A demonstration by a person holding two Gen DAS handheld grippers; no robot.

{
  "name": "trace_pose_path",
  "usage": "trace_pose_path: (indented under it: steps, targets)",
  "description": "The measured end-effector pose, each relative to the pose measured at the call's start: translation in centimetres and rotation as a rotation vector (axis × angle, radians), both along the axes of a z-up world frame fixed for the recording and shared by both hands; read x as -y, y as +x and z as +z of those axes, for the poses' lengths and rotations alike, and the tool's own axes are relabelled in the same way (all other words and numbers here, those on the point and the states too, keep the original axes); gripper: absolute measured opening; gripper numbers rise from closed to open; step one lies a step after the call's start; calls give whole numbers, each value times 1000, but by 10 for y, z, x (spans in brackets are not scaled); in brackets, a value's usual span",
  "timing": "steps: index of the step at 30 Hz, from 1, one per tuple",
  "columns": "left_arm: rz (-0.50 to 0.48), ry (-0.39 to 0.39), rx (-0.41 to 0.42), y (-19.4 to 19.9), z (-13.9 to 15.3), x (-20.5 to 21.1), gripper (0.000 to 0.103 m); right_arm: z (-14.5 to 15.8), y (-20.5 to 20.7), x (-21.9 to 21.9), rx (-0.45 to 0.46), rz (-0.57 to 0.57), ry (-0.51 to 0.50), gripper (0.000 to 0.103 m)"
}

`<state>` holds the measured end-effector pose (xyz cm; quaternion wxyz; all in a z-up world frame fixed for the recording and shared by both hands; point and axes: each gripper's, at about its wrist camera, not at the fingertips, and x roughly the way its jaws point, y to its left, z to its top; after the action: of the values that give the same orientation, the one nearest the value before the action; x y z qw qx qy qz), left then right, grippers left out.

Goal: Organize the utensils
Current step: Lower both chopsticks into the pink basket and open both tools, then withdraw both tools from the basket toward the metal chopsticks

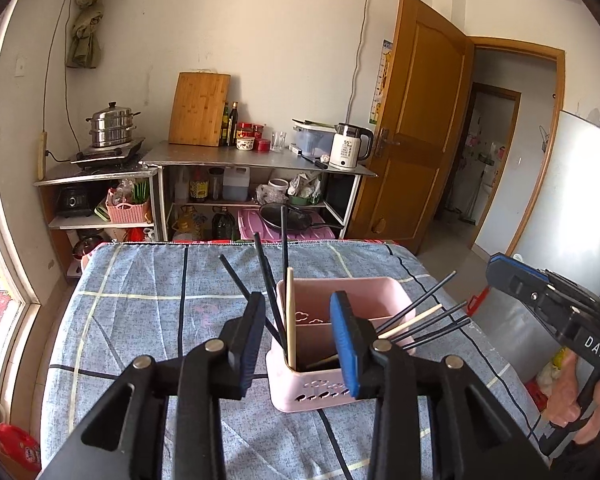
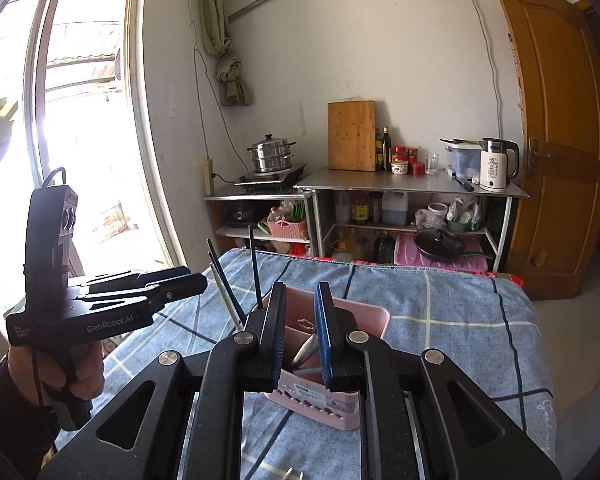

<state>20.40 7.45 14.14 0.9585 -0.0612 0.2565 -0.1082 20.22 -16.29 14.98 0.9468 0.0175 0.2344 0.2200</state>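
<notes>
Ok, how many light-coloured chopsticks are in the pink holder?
2: one light chopstick stands upright at the left wall of the pink holder, another leans out right among the dark chopsticks. The left gripper may hide more.

Daylight flooded from the window (image 2: 80, 120) at nine o'clock, overexposed; fisheye bending and dark vignetting ringed both views.

Off-white walls (image 2: 380, 60) enclose a small kitchen corner. Bright daylight pours through a tall window (image 2: 80, 120) on the left. A steel shelving unit (image 2: 412, 186) stands against the far wall, carrying a bamboo cutting board (image 2: 351, 136), a steamer pot (image 2: 272, 156) and a white kettle (image 2: 496, 166). A brown wooden door (image 2: 560, 128) stands to the right.
</notes>
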Motion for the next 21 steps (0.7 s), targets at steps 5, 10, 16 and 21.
trace_pose_path:
  steps: [5,10,16,21]
  targets:
    - [-1,-14,20,-29,-3,0,37,-1,-28,16,12,-7,28,15]
    - [-14,-22,23,-59,-16,6,37,-12,-57,28,6,-9,20,15]
    - [-2,6,6,-92,-40,21,37,-35,-84,41,-35,-24,11,15]
    - [11,21,-26,-108,-63,32,37,-60,-100,49,-79,-26,21,15]
